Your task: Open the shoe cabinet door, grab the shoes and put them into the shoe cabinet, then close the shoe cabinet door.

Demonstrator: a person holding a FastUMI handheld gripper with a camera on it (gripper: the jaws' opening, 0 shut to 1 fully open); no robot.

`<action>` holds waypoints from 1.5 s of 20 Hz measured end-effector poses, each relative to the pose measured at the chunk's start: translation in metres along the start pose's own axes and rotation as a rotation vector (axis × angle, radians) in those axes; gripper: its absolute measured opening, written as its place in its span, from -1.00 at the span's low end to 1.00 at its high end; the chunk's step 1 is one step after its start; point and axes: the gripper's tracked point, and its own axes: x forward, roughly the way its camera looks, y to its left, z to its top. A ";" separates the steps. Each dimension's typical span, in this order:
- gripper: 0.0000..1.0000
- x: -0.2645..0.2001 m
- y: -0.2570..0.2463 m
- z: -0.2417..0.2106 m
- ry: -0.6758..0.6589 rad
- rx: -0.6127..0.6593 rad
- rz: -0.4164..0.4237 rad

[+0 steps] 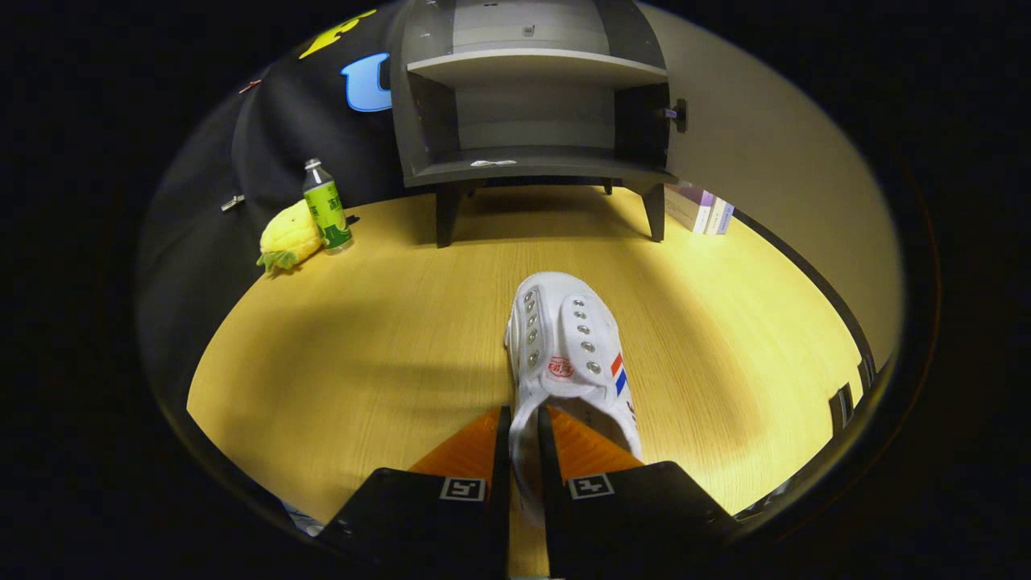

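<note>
Wood-grain surface [338, 354] fills the foreground, lit unevenly with shadow bands across it; dark cloth wall behind on one side, pale wall [773, 161] on the other.

Shoe cabinet [532, 121] stands at the far end of the surface on short dark legs; door [681, 114] swung open, seen edge-on beside the pale wall with its knob showing; interior exposed, one upper shelf and one lower floor board, a small light scrap lying on the lower board; no shoe visible inside.

White shoe [564, 346] lies on the surface well short of the cabinet, toe pointing toward it; two rows of metal eyelets, red mark on the tongue, red and blue stripes on its side.

Tongs [523, 427] closed onto the shoe's heel collar; one finger outside the collar, the other inside the opening, the white rim pinched between both; heel end of shoe sits directly between the fingers.

Beside the cloth wall: green-labelled bottle [326, 208] upright, touching a yellow pineapple toy [288, 238] lying on its side.

Books [701, 211] stand just beside the cabinet's leg, against the pale wall.
</note>
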 end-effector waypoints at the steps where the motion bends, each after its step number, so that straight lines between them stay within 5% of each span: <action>1: -0.54 0.003 0.000 0.001 0.004 0.010 0.007; 12: -0.58 0.020 -0.006 0.007 0.039 -0.058 -0.017; 14: -0.79 0.014 -0.007 0.005 0.031 -0.050 -0.028; 24: -0.91 0.018 -0.012 0.017 0.011 -0.081 0.025; 30: -0.92 -0.011 -0.011 0.062 -0.040 -0.074 0.055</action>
